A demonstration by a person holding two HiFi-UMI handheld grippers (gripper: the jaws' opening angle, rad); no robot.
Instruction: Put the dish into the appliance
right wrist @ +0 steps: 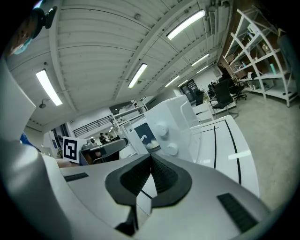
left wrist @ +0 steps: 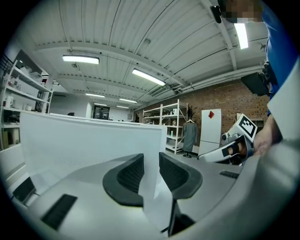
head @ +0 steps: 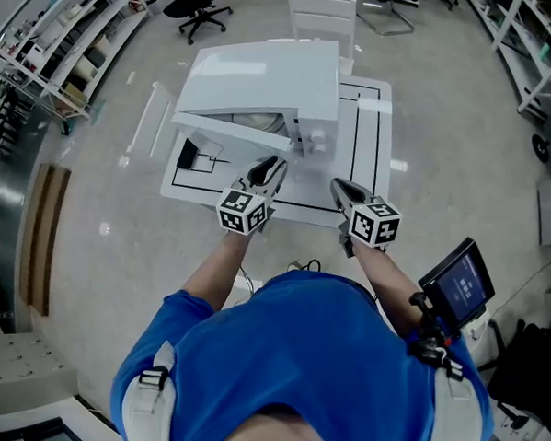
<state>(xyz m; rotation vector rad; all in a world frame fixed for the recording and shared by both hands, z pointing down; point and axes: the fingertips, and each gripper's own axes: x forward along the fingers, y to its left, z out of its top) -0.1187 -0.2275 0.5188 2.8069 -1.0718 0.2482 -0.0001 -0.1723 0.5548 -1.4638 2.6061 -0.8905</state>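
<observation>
One appliance ahead of two tongs — left tongs clamped on its open door, right tongs together, empty — one dish inside.

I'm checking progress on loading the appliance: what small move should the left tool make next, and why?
Probably swing the door shut. The left tool is clamped on the edge of the open door, and a round dish seems to sit inside the appliance. The right tool is shut and empty, so nothing appears left to load.
</observation>
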